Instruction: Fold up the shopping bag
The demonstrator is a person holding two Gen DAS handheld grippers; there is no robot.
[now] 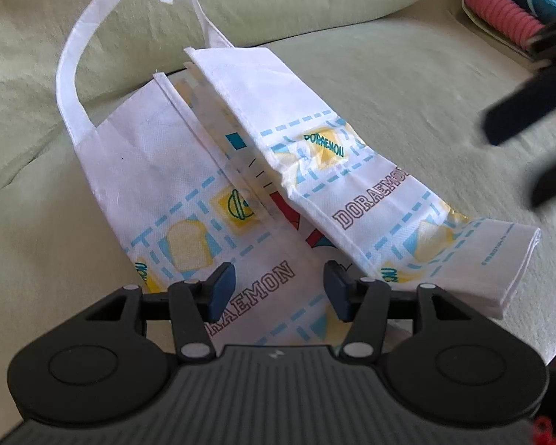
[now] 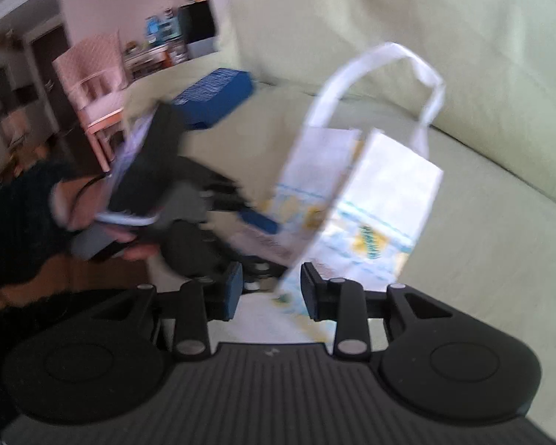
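Note:
A white Doraemon shopping bag (image 1: 211, 170) lies on a pale green sofa, both long sides folded in toward the middle, the right flap (image 1: 352, 170) raised. Its white handle loop (image 1: 103, 18) arches up at the far end. My left gripper (image 1: 278, 289) is open and empty just above the bag's near end. My right gripper (image 2: 270, 289) is open and empty, above the bag's near edge (image 2: 367, 200); this view is blurred. The right gripper also shows as a dark blur in the left wrist view (image 1: 537, 111), and the left gripper shows in the right wrist view (image 2: 211, 222).
The sofa seat (image 1: 407, 85) and back cushion (image 2: 389, 18) surround the bag. A pink ribbed item on teal cloth (image 1: 507, 11) lies at the far right. A blue box (image 2: 215, 96) sits on the sofa's left end. A pink chair (image 2: 92, 89) and shelves stand beyond.

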